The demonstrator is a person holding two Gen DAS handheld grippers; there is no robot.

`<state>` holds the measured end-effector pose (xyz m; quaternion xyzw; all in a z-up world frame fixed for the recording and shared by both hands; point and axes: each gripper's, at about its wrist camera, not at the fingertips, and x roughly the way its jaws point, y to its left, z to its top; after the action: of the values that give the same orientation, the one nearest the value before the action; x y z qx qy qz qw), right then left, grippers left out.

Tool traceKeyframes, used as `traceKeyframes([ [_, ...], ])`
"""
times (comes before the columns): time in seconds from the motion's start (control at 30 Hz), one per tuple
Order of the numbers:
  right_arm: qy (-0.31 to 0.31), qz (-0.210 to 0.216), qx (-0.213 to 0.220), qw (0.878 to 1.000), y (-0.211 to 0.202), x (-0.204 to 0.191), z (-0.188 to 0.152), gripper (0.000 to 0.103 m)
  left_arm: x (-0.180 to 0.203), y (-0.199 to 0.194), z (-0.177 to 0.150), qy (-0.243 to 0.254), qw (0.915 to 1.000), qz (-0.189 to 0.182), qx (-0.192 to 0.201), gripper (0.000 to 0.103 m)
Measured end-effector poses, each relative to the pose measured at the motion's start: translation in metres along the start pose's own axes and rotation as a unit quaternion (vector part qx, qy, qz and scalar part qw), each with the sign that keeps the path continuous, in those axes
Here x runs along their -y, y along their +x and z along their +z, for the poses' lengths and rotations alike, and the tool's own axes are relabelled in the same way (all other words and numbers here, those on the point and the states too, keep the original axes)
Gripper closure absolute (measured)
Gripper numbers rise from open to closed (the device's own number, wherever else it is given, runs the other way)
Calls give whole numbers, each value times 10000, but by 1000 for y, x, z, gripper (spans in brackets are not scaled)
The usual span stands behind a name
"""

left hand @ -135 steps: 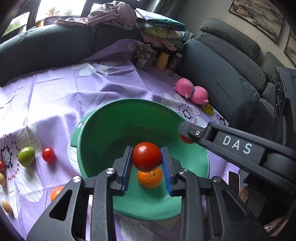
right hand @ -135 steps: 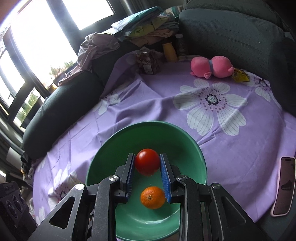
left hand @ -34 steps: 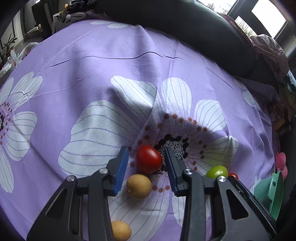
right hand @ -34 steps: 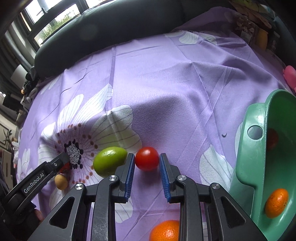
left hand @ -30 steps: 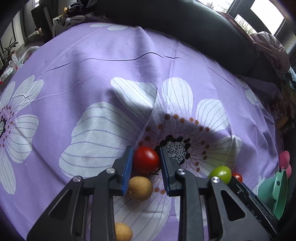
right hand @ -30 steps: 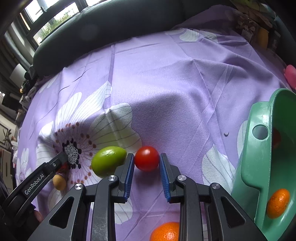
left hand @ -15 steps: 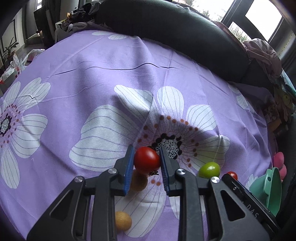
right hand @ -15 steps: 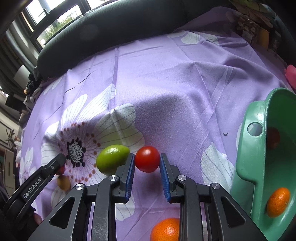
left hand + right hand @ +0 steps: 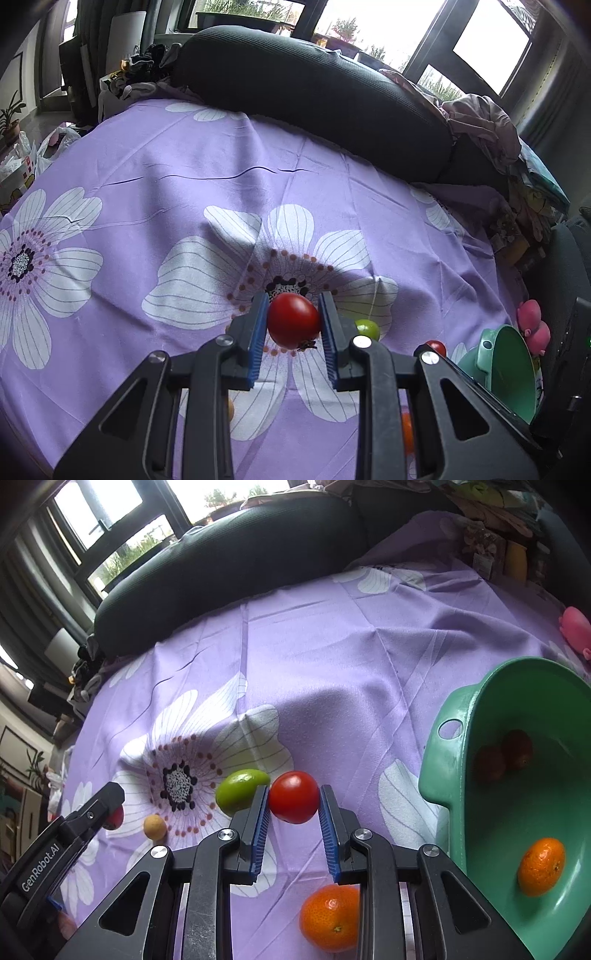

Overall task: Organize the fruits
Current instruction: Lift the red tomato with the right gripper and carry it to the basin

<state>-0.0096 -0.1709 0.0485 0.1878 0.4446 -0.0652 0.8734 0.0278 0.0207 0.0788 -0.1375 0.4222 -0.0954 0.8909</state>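
My left gripper [image 9: 293,321] is shut on a red tomato [image 9: 293,320] and holds it above the purple flowered cloth. My right gripper [image 9: 293,802] is shut on another red tomato [image 9: 293,801], lifted just off the cloth. The green bowl [image 9: 448,771] stands at the right and holds an orange [image 9: 541,866] and two dark red fruits [image 9: 504,757]. The bowl also shows at the far right in the left wrist view [image 9: 508,373]. A green lime [image 9: 242,789] lies left of my right gripper. An orange [image 9: 330,918] lies under it.
A small tan fruit [image 9: 155,826] lies on the cloth beside the left gripper's arm [image 9: 55,853]. A pink plush toy [image 9: 576,629] lies at the far right. A dark sofa cushion [image 9: 314,99] bounds the far side. Bottles and packets [image 9: 511,559] stand at the back right.
Both grippers have risen with their tomatoes. The left one closed on its tomato about a second ago and has lifted it clear of the tan fruits.
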Motion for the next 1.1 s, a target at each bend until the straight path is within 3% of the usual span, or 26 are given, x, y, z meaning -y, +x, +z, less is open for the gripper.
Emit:
traceKeyframes([
  [0.6, 242, 168, 925, 9953, -60, 18, 1, 75, 50, -46, -13, 750, 9943, -532, 533, 76],
  [1.1, 754, -243, 1731, 9817, -117, 61, -2, 75, 100, -68, -37, 1494, 9771, -1383, 613, 76],
])
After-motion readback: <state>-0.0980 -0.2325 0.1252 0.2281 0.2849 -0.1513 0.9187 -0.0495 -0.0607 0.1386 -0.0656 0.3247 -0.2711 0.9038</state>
